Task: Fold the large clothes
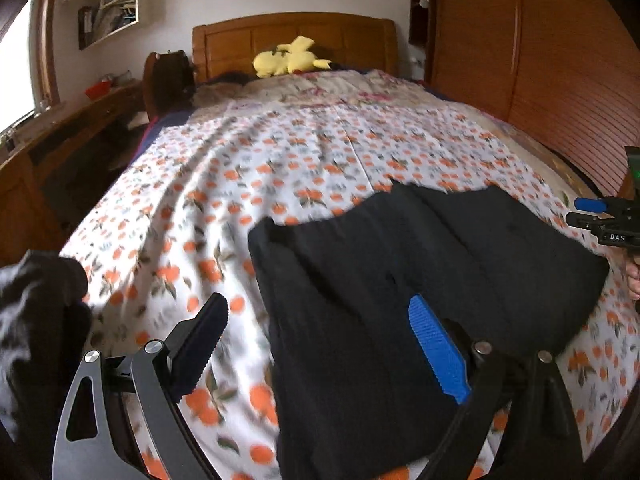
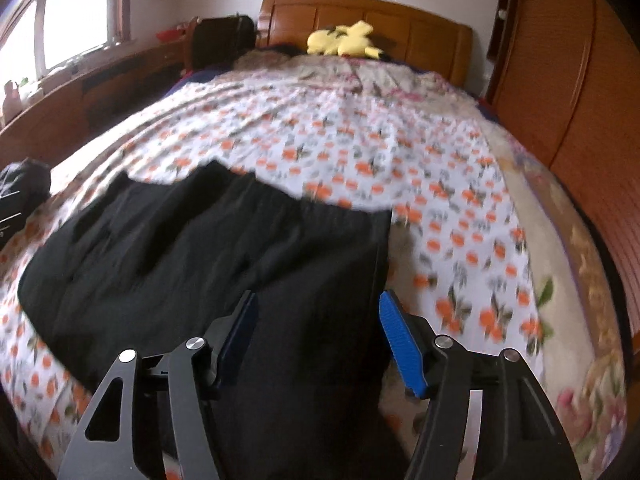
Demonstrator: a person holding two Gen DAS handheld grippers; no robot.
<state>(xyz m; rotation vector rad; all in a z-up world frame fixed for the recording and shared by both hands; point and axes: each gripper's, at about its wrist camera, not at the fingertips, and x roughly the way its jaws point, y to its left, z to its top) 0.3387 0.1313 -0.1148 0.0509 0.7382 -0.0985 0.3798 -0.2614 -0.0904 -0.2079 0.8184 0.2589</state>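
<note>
Your left tongs (image 1: 320, 340) are spread wide and your right tongs (image 2: 316, 332) partly spread (both empty), above the black garment (image 2: 200, 248) lying on the bed (image 2: 360, 128).

black garment (image 1: 400, 280): 1 | yellow plush toy (image 1: 290, 58): 1 | dark clothes pile (image 1: 36, 312): 1

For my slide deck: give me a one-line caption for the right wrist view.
Open right gripper above a black garment spread on an orange-print bedsheet.
</note>
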